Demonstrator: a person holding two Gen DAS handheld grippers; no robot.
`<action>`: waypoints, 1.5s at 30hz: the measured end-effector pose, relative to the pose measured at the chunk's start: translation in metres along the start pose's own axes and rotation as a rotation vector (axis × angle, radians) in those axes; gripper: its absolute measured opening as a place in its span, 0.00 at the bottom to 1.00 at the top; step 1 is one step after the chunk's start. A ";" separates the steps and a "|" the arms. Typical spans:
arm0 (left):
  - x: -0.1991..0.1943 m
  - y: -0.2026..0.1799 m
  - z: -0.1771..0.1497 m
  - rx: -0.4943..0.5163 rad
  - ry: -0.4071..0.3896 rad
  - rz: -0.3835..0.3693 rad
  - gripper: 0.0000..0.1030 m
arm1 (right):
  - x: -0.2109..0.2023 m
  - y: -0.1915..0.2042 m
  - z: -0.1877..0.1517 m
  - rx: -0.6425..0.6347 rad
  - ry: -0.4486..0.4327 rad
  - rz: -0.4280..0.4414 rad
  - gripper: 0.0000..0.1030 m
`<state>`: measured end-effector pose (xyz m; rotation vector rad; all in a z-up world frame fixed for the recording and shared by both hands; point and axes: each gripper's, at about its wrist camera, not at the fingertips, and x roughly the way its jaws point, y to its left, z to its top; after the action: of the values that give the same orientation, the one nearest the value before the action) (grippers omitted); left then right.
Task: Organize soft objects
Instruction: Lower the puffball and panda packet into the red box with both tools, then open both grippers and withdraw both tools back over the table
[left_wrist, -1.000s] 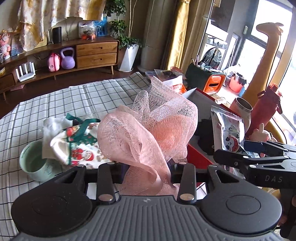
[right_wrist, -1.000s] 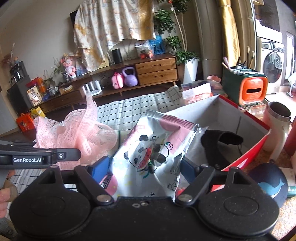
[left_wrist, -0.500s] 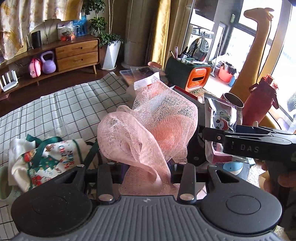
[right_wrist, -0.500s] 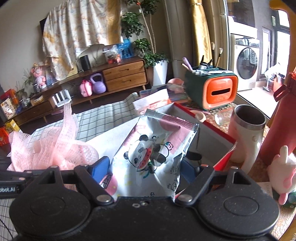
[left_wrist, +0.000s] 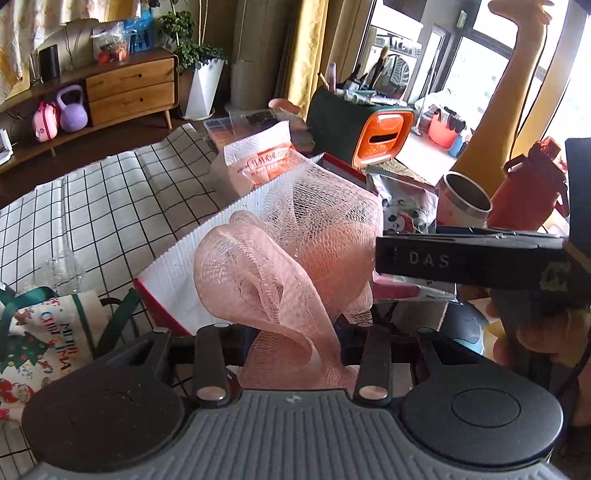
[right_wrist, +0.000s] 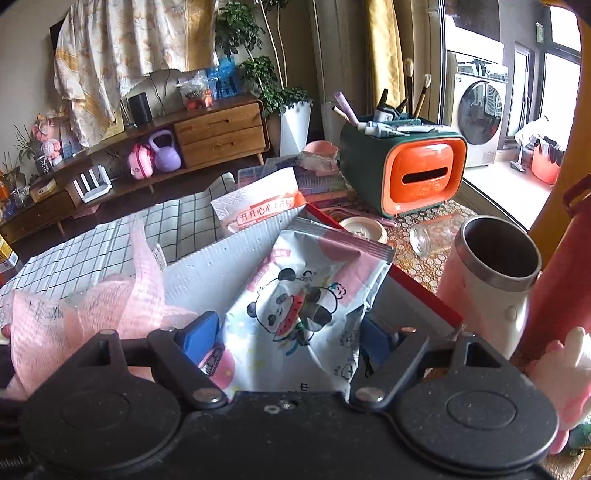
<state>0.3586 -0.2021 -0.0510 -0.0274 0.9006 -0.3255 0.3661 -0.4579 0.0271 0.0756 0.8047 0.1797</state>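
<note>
Checked counter (left_wrist: 92, 206) slid left, red box (right_wrist: 421, 291) now under both: L fingers (left_wrist: 295, 325) pinch pink mesh pouf (left_wrist: 291, 258), R fingers (right_wrist: 291, 343) wide on panda wipes pack (right_wrist: 306, 306); drop-in looks near.

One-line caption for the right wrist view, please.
Right gripper grips panda-print pouch over red-rimmed box; pink mesh pouf alongside.

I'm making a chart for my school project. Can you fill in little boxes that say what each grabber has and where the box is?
left gripper: shut on pink mesh bath puff
right gripper: shut on panda wipes pack
red box: open, just ahead of both grippers
steel cup: upright, right of the box
</note>
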 end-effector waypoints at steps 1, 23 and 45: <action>0.005 -0.001 0.000 0.004 0.008 0.002 0.38 | 0.005 -0.001 0.001 0.001 0.010 -0.001 0.79; 0.081 -0.019 -0.009 0.137 0.176 0.028 0.39 | 0.079 -0.017 -0.008 0.011 0.163 -0.030 0.80; 0.045 -0.014 -0.013 0.084 0.090 -0.041 0.72 | 0.040 -0.019 0.002 0.000 0.102 -0.060 0.88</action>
<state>0.3709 -0.2272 -0.0910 0.0471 0.9756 -0.4048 0.3971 -0.4689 -0.0025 0.0423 0.9073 0.1279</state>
